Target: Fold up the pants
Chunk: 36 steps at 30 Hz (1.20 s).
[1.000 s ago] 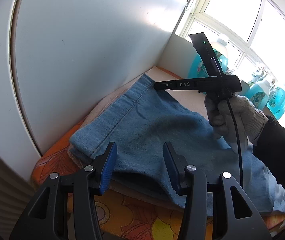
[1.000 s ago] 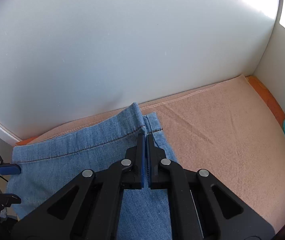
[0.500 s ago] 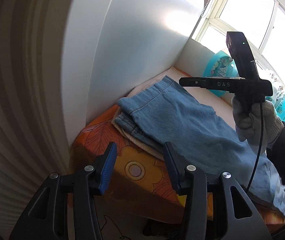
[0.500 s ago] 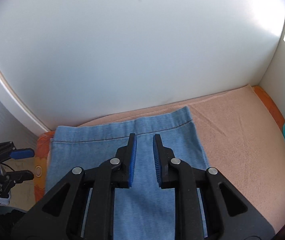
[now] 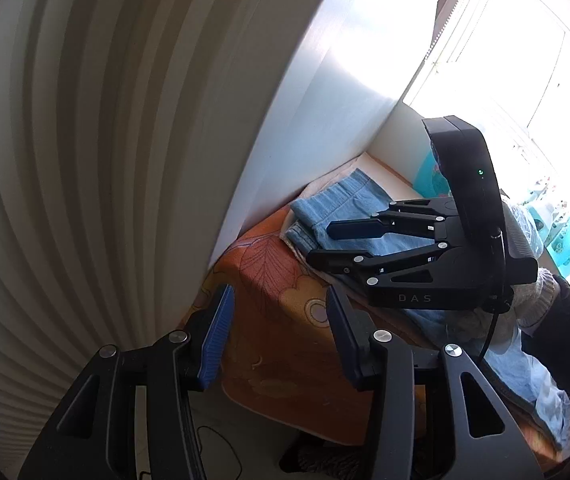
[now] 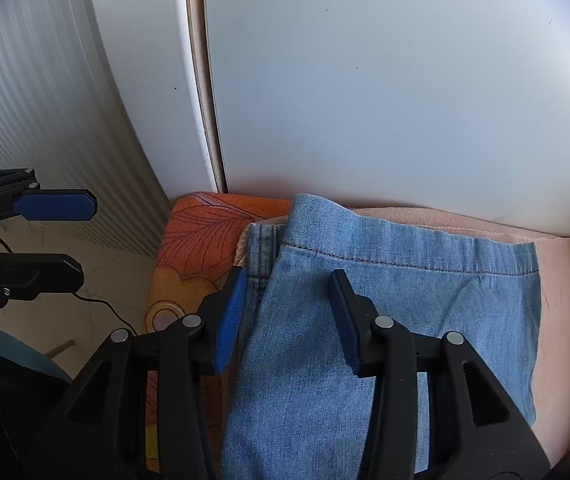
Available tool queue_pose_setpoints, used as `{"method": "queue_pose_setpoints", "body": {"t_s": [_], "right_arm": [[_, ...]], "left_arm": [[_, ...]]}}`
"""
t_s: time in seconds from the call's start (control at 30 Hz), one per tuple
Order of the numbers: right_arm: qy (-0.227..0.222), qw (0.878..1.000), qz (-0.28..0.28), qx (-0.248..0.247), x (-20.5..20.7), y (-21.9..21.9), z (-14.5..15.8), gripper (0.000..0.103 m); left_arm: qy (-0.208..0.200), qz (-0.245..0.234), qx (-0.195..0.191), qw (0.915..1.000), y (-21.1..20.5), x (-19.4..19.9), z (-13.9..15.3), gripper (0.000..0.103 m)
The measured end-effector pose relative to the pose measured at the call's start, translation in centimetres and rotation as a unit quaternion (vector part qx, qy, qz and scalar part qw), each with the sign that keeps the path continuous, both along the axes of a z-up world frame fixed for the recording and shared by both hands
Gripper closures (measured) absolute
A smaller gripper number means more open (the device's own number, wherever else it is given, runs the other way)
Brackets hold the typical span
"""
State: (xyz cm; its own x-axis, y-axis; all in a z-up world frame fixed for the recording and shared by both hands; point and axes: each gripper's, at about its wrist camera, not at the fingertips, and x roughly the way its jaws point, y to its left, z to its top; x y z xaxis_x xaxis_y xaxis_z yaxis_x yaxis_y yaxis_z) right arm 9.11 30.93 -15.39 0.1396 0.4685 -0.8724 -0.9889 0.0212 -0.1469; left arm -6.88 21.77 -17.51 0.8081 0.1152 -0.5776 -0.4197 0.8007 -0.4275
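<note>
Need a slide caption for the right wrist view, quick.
Right gripper open above folded denim pants on a pink towel; left gripper open off to the side.

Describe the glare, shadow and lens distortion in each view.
Left wrist view: the window is blown out white, and the ribbed wall bows into curves. Right wrist view: even, soft light on the jeans, a straight panel seam bent by the fisheye, dark vignette corners.

Left wrist view: we look from off the table's corner toward the pants [image 5: 349, 208], well back. Right wrist view: we look down close over pants [image 6: 397, 320]. Both share them.
</note>
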Motion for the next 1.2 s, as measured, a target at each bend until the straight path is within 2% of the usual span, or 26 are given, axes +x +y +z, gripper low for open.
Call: {"method": "queue_pose_setpoints", "body": {"t_s": [0.07,0.1,0.13,0.2,0.47,0.57,0.73,0.87,0.9,1.0,1.03,1.1,1.13,1.2], "right_arm": [[0.012,1.000,-0.002,-0.004,-0.1,-0.6,0.2,0.070],[0.013,1.000,-0.001,-0.007,0.1,-0.9,0.3,0.081],[0.013,1.000,0.001,-0.008,0.4,-1.2,0.3,0.087],[0.027,1.000,0.000,-0.006,1.0,-1.8,0.5,0.090],[0.117,0.991,-0.041,0.042,5.2,-4.7,1.7,0.092],[0.168,0.981,-0.062,0.072,7.1,-6.6,2.6,0.092],[0.254,0.957,-0.092,0.108,10.5,-9.2,3.0,0.092],[0.288,0.946,-0.093,0.119,11.8,-10.5,3.4,0.092],[0.294,0.943,-0.094,0.122,12.0,-9.5,3.9,0.092],[0.301,0.940,-0.095,0.126,12.7,-10.1,3.9,0.092],[0.302,0.940,-0.095,0.127,12.7,-10.2,3.9,0.092],[0.305,0.939,-0.093,0.128,12.9,-10.2,4.0,0.092],[0.304,0.939,-0.093,0.128,13.0,-10.3,4.0,0.092],[0.305,0.939,-0.095,0.128,11.9,-9.7,4.1,0.092]], "left_arm": [[-0.003,-0.004,-0.004,1.0000,0.0,0.1,0.0,0.057],[-0.005,-0.007,-0.005,0.9999,0.0,0.2,0.0,0.057],[-0.007,-0.011,-0.006,0.9999,-0.1,0.5,0.1,0.057],[-0.010,-0.019,-0.005,0.9998,-0.3,1.2,0.1,0.057],[-0.026,-0.058,-0.020,0.9977,-1.3,4.8,0.3,0.057],[-0.038,-0.073,-0.019,0.9964,-2.0,6.2,0.9,0.057],[-0.044,-0.100,-0.018,0.9938,-3.0,8.1,1.0,0.057],[-0.036,-0.100,-0.023,0.9940,-2.8,8.9,0.5,0.057],[-0.036,-0.100,-0.031,0.9939,-2.5,9.5,0.2,0.057],[-0.049,-0.101,-0.060,0.9919,-1.9,9.5,-0.2,0.063],[-0.052,-0.103,-0.059,0.9916,-1.9,9.8,-0.1,0.072],[-0.058,-0.110,-0.053,0.9908,-2.2,10.4,0.1,0.082],[-0.061,-0.110,-0.050,0.9908,-2.3,10.8,0.1,0.091],[-0.060,-0.108,-0.044,0.9913,-2.5,10.8,0.3,0.098]]}}
